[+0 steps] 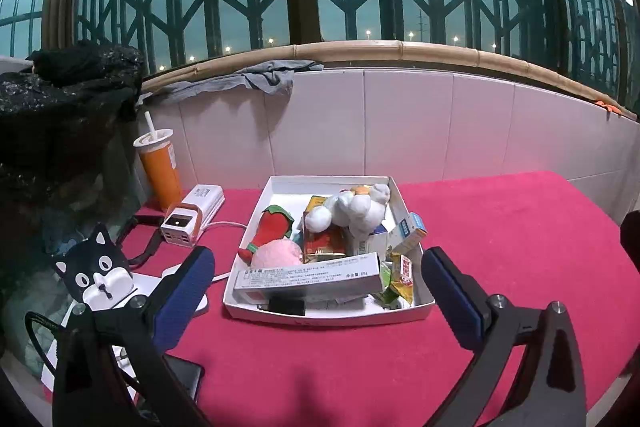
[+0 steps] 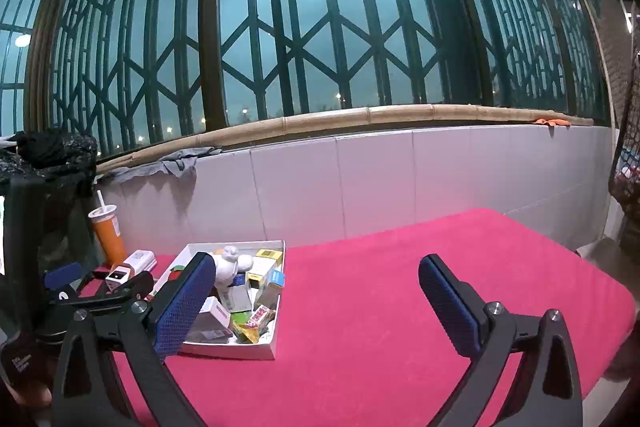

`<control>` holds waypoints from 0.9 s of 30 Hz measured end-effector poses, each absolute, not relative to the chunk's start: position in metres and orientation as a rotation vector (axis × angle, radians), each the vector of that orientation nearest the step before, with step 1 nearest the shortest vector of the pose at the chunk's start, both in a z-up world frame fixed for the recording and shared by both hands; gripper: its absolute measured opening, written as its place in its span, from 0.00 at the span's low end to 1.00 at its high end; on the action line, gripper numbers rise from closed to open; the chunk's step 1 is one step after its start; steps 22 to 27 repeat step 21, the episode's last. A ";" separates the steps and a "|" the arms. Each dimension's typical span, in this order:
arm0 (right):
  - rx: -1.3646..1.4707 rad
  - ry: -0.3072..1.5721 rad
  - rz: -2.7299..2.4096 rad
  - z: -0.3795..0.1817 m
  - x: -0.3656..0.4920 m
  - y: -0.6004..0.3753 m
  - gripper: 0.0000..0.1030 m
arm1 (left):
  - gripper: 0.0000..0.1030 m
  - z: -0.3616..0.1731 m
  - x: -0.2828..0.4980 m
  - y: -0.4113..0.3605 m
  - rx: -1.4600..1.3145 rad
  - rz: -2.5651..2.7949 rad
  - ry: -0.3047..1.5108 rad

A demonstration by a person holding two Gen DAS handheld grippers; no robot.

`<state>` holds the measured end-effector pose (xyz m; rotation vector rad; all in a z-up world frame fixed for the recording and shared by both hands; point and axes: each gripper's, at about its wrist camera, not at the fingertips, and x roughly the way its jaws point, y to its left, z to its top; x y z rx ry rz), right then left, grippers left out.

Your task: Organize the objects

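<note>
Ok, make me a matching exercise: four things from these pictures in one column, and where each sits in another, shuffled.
Things:
1. white plush toy
2. orange drink cup
3. long grey-white box
4. grey cloth

Places:
A. on the bamboo ledge under the window
B. by the tiled wall, left of the white tray
C. on top of the pile in the tray
D. across the tray's near end

Pairs: 1-C, 2-B, 3-D, 4-A

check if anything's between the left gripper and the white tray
Nothing visible. The left gripper is open, facing the white tray, with only bare red cloth between its fingers and the tray's near wall.
</note>
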<state>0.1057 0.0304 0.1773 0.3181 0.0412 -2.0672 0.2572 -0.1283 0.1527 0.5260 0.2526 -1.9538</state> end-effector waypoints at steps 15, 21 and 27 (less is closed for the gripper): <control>0.353 0.056 -2.054 0.172 0.104 0.026 1.00 | 1.00 0.146 0.253 -0.128 0.564 -1.978 0.259; 0.365 0.065 -2.049 0.169 0.105 0.023 1.00 | 1.00 0.144 0.253 -0.129 0.562 -1.980 0.266; 0.365 0.065 -2.049 0.169 0.105 0.023 1.00 | 1.00 0.144 0.253 -0.129 0.562 -1.980 0.266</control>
